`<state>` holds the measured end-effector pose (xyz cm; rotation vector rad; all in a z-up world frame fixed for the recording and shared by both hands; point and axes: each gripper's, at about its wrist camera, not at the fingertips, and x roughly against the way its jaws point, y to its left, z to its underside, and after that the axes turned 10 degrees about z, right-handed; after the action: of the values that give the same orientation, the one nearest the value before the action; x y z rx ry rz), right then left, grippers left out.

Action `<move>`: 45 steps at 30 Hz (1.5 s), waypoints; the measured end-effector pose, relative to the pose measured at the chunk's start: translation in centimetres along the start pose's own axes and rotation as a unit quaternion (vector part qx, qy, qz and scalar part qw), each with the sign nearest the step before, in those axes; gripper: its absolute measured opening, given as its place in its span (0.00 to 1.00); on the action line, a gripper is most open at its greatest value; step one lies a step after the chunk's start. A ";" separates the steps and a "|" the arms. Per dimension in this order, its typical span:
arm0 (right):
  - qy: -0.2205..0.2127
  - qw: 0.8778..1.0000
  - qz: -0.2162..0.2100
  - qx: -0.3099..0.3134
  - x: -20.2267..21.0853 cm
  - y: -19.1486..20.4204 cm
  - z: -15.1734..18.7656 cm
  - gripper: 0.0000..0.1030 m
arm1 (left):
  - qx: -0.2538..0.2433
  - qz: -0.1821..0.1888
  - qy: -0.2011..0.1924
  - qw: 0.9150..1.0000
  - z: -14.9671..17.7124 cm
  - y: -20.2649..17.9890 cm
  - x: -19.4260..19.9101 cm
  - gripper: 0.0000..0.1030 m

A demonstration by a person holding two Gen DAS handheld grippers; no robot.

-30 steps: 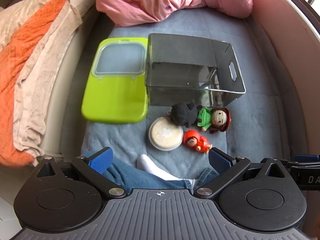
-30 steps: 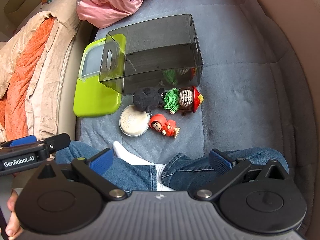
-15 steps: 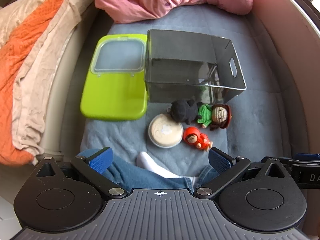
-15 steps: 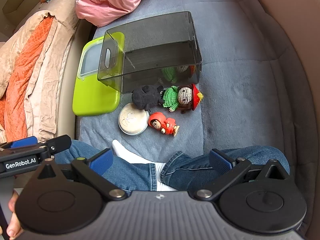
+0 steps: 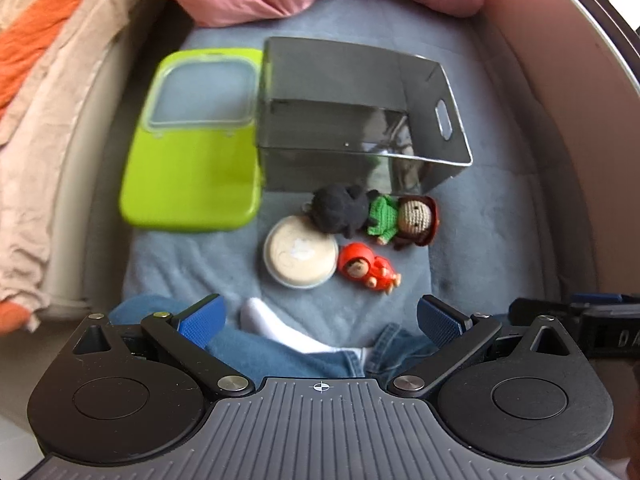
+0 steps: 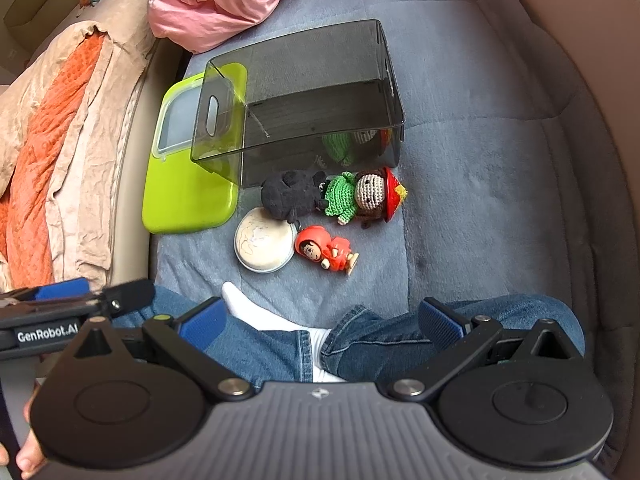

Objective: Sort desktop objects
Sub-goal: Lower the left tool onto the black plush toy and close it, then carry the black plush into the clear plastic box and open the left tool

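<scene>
Fingers (image 5: pixel 202 314) spread wide — red figurine (image 5: pixel 366 266) lies ahead, untouched.

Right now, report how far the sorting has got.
Nothing looks sorted: the grey bin is empty. Nothing is in hand; the left gripper and right gripper have open jaws. Left: the black plush, crochet doll, red figure and round tin.

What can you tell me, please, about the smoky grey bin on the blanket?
The grey bin is a rectangular tub of translucent, smoke-tinted plastic with an oval handle cutout in each end wall. It stands upright and open-topped on the blue-grey blanket, apparently empty; toys reflect in its glossy front wall. The lime-green lid lies against its left side, and the black plush toy and crocheted doll lie at its front.
</scene>
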<state>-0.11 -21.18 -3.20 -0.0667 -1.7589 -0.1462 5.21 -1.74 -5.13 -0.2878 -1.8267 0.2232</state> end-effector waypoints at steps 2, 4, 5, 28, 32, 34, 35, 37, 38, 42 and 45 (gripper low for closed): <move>0.000 1.000 0.002 -0.005 -0.9 -0.3 -0.3 1.00 | -0.012 0.000 0.001 1.000 -0.1 0.6 -1.6 1.00; 0.002 1.000 0.007 -0.010 -2.2 -0.8 -0.8 1.00 | -0.016 0.010 0.006 1.000 -0.2 1.3 -3.9 1.00; 0.002 1.000 0.011 -0.011 -3.1 -1.1 -1.0 1.00 | -0.015 0.017 0.012 1.000 -0.3 1.9 -5.3 1.00; -0.243 0.964 0.095 -0.055 -16.7 -7.0 -3.5 0.99 | 0.022 0.071 0.044 0.996 -6.0 2.0 -25.7 0.94; -0.218 0.972 0.065 -0.066 -17.6 -7.9 -3.7 1.00 | -0.027 0.017 0.044 0.999 -5.3 0.9 -24.6 0.53; -0.199 0.976 0.045 -0.077 -18.0 -8.3 -3.8 0.99 | -0.037 0.023 0.050 0.998 -4.9 1.0 -23.7 0.44; -0.190 0.978 0.036 -0.082 -18.2 -8.5 -3.8 0.99 | -0.043 0.024 0.051 0.997 -4.7 1.1 -23.1 0.44; -0.181 0.979 0.018 -0.093 -18.4 -8.8 -3.7 0.99 | -0.063 0.019 0.044 0.997 -4.5 0.8 -21.7 0.44; -0.178 0.979 0.010 -0.099 -18.5 -9.0 -3.7 1.00 | -0.071 0.019 0.037 0.997 -4.5 0.7 -21.0 0.44; -0.168 0.979 -0.012 -0.115 -18.5 -9.5 -3.6 1.00 | -0.068 0.041 0.027 0.997 -4.9 0.6 -18.9 0.42; -0.160 0.979 -0.026 -0.126 -18.5 -9.9 -3.5 1.00 | -0.072 0.071 0.019 0.995 -5.3 0.0 -16.1 0.31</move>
<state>5.63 -30.74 -21.33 -0.2390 -2.0555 -0.4150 14.46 -6.69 -18.43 -0.5205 -1.7893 0.1846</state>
